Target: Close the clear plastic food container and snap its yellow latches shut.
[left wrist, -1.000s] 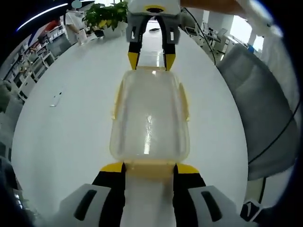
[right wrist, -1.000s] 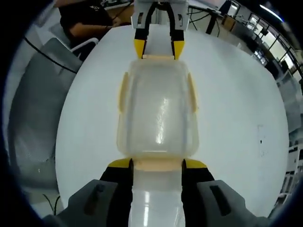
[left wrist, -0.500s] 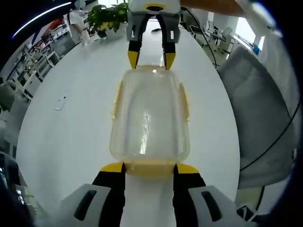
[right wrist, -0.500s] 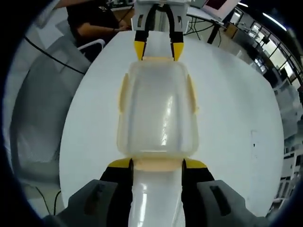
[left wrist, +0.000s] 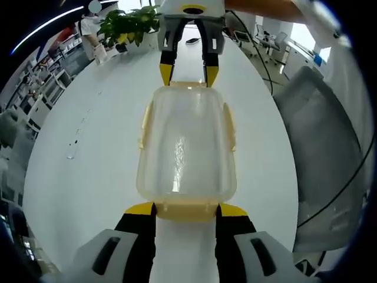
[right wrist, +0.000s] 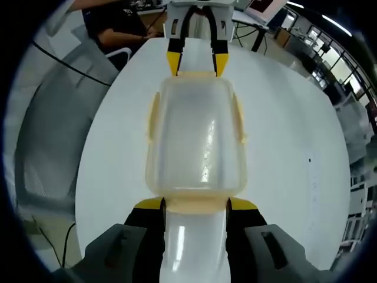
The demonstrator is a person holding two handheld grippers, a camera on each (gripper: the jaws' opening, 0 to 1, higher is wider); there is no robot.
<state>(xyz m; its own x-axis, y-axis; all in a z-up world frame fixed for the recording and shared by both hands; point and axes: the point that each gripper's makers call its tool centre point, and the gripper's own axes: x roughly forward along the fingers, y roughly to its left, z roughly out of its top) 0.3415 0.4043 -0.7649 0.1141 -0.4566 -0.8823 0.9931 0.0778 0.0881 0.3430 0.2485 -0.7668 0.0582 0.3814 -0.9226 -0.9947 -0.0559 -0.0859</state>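
The clear plastic food container (left wrist: 187, 144) sits between the two grippers over the white tabletop (left wrist: 88, 147), one gripper at each short end. I cannot tell whether it rests on the surface or is held just above it. Its lid is already down, and pale yellow latches run along both long sides, such as the one on the right side (left wrist: 231, 127) in the left gripper view.

It looks light, thin-walled and a little springy, with a smooth, glossy skin that could slip under hard tips. The stiffest places to hold are the rims and the latch tabs, not the flexible middle of the lid; the end tabs are where both grippers meet it now.

In the left gripper view, the left gripper (left wrist: 186, 210) points straight along the container's length, its yellow-tipped jaws apart and bracketing the near end latch (left wrist: 186, 207). The right gripper (left wrist: 188, 75) comes in from the far end, facing it, jaws apart on either side of the far end tab.

The right gripper view shows the mirror of this: its own jaws (right wrist: 195, 205) flank the near end tab of the container (right wrist: 196, 138), the left gripper (right wrist: 194, 61) stands opposite, and the side latches (right wrist: 154, 121) look folded flat against the walls, though I cannot say whether they have clicked home.
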